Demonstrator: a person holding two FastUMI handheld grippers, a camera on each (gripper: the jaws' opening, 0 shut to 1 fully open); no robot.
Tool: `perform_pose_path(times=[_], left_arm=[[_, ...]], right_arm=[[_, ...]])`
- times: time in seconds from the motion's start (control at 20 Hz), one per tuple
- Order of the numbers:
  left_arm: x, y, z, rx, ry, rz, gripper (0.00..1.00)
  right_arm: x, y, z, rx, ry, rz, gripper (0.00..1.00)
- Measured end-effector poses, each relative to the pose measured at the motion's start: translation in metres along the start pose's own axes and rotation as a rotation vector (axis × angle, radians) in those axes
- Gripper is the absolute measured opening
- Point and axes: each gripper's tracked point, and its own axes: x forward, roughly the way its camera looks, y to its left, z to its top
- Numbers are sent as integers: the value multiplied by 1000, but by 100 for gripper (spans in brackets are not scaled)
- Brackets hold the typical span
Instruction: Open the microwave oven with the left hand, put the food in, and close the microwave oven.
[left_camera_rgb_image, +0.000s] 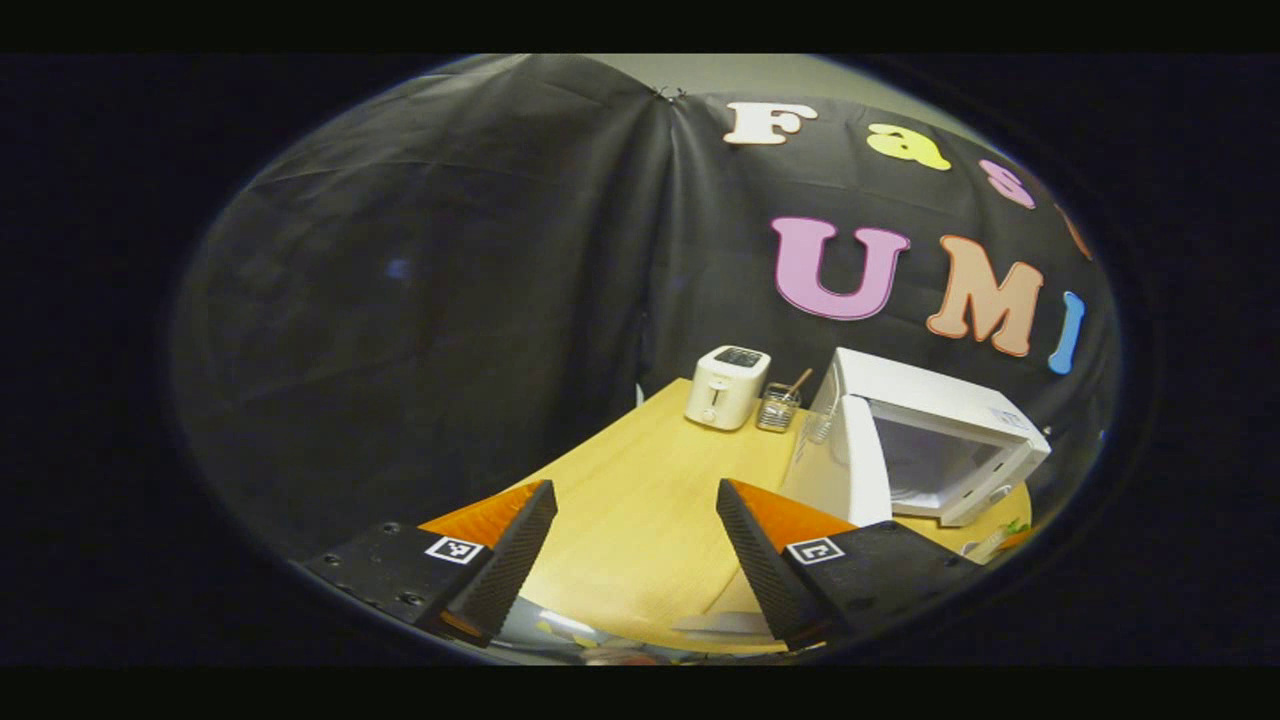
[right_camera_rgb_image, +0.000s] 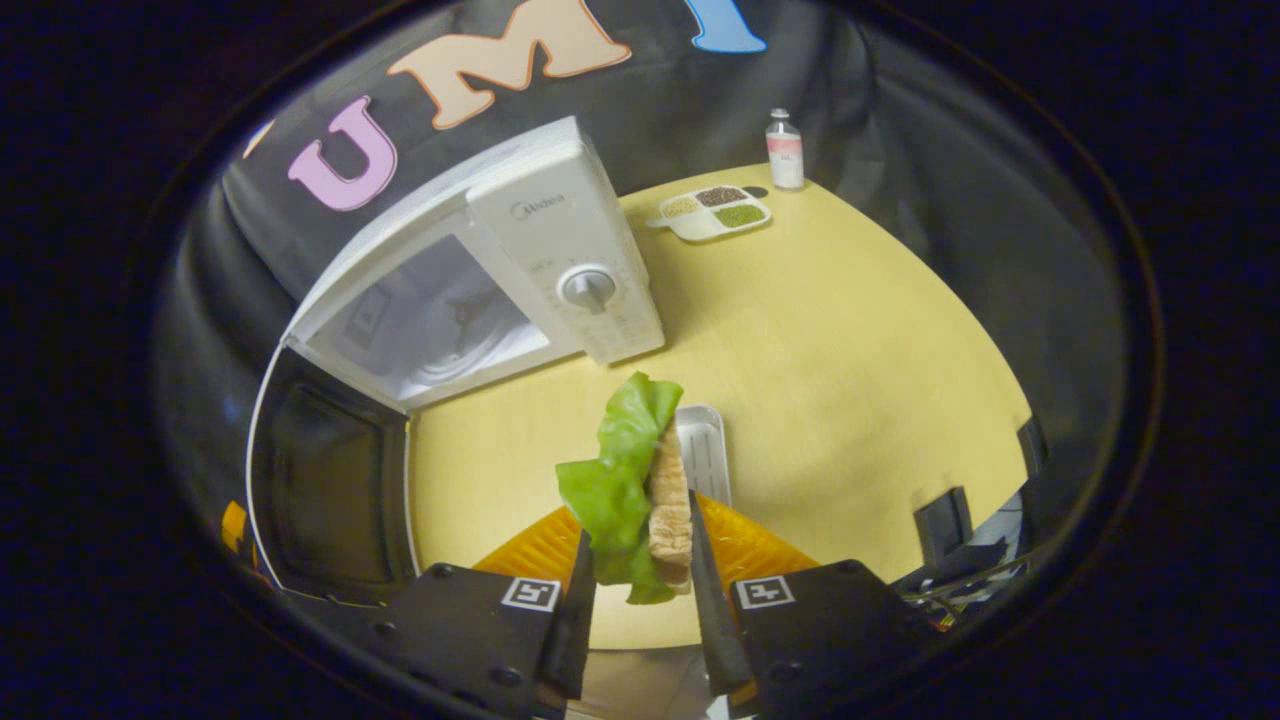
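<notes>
Right tongs (right_camera_rgb_image: 640, 570): we see them clamped on the sandwich (right_camera_rgb_image: 650, 490), one finger on each side, with the lettuce hanging out toward the left of the right gripper view.
Left tongs (left_camera_rgb_image: 635, 560): we see them spread wide with nothing between them, held over the desk (left_camera_rgb_image: 640, 480) and well apart from the microwave.
Food: the sandwich is lifted off the desk in the right tongs, above a small pale tray (right_camera_rgb_image: 702, 450) that lies empty on the wood.
Microwave (right_camera_rgb_image: 480, 270): we find its door (right_camera_rgb_image: 325, 490) swung fully open; the cavity and turntable (right_camera_rgb_image: 450, 330) are bare; the dial panel (right_camera_rgb_image: 585, 270) sits just beyond the sandwich.
Step in hand: we judge the opening done and the carrying of the food toward the cavity under way.
Next move: we would swing the right tongs leftward past the dial panel, in through the mouth, lower the sandwich onto the turntable and let go; the loose lettuce may catch on the frame.
After that: the left tongs would need to reach the door edge and push it shut.
Farther out: a toaster (left_camera_rgb_image: 727, 387) and a utensil holder (left_camera_rgb_image: 778, 408) stand behind; a divided dish (right_camera_rgb_image: 712, 212) and a bottle (right_camera_rgb_image: 785, 150) sit far off.
</notes>
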Motion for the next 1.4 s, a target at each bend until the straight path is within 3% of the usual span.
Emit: perform_pose_path(times=[0.2,0.25,0.6,0.85,1.1,1.2,1.35,1.4], left_arm=[[20,-8,-8,8,45,-112,95],[23,-10,-8,11,49,-134,95],[38,-14,-14,42,86,-234,94],[40,-22,-21,36,108,-285,94],[40,-18,-30,35,135,-308,94],[38,-17,-33,41,146,-315,90],[33,-17,-40,44,169,-329,90],[31,-17,-43,43,177,-333,94]], right_arm=[[-16,8,-7,90,-100,-59,43],[-18,12,-4,128,-115,-46,30],[-31,27,-9,251,-166,-35,30],[-56,91,19,376,-244,178,30],[-36,163,29,561,-254,438,30],[-17,180,31,603,-248,470,29],[12,203,38,619,-258,495,29],[22,209,40,618,-260,501,29]])
